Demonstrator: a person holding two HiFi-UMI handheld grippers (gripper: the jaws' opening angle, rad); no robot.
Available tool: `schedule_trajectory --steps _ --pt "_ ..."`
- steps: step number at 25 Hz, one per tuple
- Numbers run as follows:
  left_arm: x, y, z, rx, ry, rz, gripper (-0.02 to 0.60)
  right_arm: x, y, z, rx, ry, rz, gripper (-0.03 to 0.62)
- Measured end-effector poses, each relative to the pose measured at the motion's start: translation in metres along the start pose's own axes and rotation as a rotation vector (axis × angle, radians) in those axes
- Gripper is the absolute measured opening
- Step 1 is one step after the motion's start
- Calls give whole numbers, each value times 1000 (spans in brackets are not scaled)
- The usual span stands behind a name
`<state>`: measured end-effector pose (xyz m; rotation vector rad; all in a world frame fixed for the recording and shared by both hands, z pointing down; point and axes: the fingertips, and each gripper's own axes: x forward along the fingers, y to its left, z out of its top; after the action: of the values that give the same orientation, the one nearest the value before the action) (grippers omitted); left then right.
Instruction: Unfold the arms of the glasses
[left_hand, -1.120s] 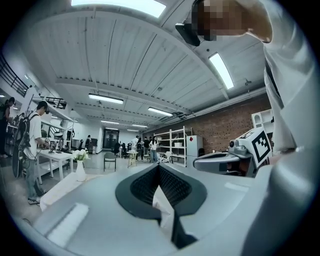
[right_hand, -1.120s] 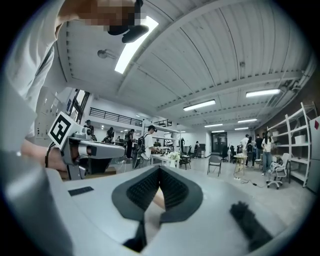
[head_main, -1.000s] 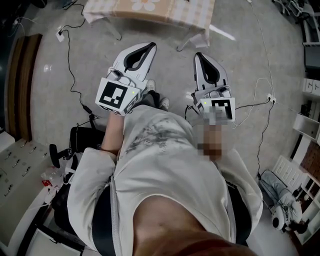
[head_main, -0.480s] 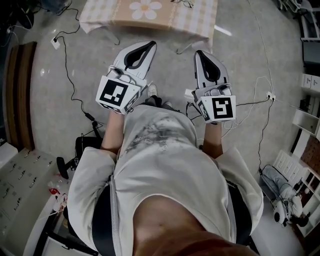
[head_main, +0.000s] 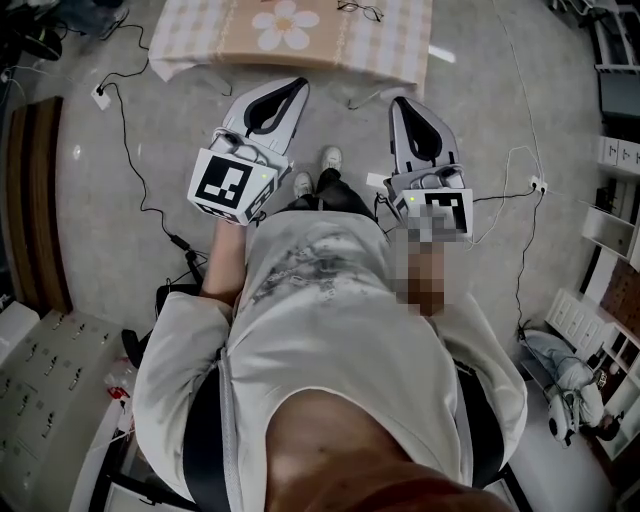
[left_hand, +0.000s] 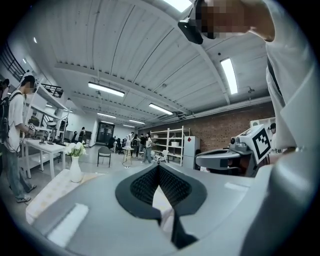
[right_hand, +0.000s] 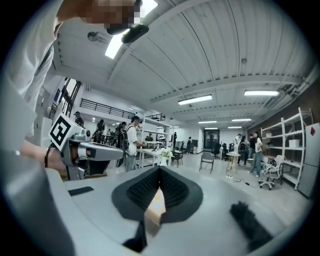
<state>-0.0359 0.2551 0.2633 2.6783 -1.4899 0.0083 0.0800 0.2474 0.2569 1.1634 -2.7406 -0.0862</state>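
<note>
Holding nothing, the L gripper (head_main: 293, 88) and R gripper (head_main: 400, 106) each have their jaws pressed tip to tip. There is no gap btwn the ribbed pads and nothing is clamped. The 2 tools sit side by side in front of the person's chest, pointing roughly level.

Progress: 0 steps done, by my read. The glasses (head_main: 360, 10) lie on the table (head_main: 200, 45), well ahead of both tools. They sit btwn the 2 lines of aim, nearer the R gripper's, and neither tool touches them. They're too small here to tell whether the arms are folded. Everything is left to do: reach the table, open the jaws, steady the frame w/ 1 tool, then swing out the 2 arms w/ the other.

Around the tools:
- A daisy print (head_main: 285, 25) on the cloth, ahead of the L gripper and beside the glasses.
- A vase (left_hand: 75, 167) of white flowers, ahead-left of the L gripper.
- The person's shoes (head_main: 328, 158), below and btwn the tools.
- Cables (head_main: 130, 130) on the floor outboard of the L gripper, w/ more outboard of the R.
- People (right_hand: 132, 142) at benches far ahead.

In the way: nothing btwn the tips and the glasses except open floor and the table's near edge. The cables look like a trip risk, and the vase could get knocked.
</note>
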Motion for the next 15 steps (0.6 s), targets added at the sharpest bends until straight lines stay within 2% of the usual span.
schedule_trajectory --steps 15 --pt "60 32 -10 15 23 32 9 57 -48 -17 21 -7 51 17"
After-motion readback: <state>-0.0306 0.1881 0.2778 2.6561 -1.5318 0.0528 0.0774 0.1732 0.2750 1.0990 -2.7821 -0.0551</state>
